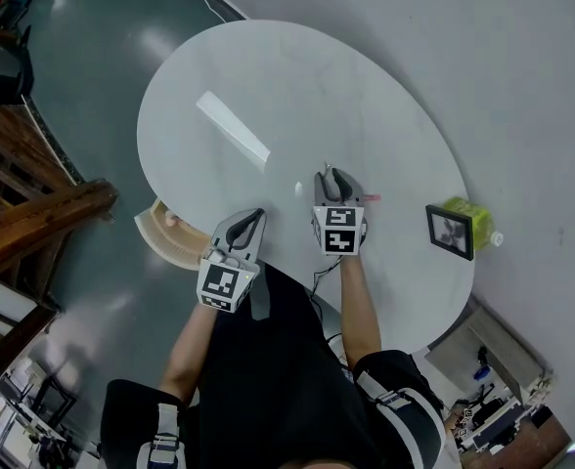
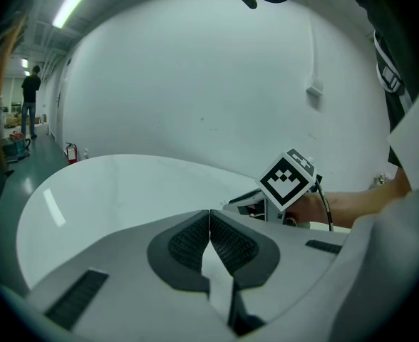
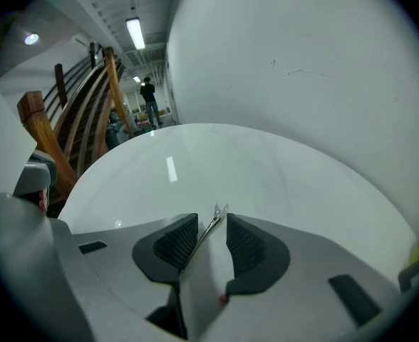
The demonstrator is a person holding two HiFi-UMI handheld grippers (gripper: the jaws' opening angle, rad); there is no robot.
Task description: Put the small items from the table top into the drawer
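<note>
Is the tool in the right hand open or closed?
Open. The right tool has its jaws apart; a thin metal clip lies in the gap, unpinched.

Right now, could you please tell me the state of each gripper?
Left gripper: closed, holding nothing.
Right gripper: open, with a thin silver metal clip lying between its jaws, not clamped.

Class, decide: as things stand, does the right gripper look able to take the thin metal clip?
Probably yes: the right gripper has its fingers apart astride the metal clip, which lies on the table with nothing else in the way.
</note>
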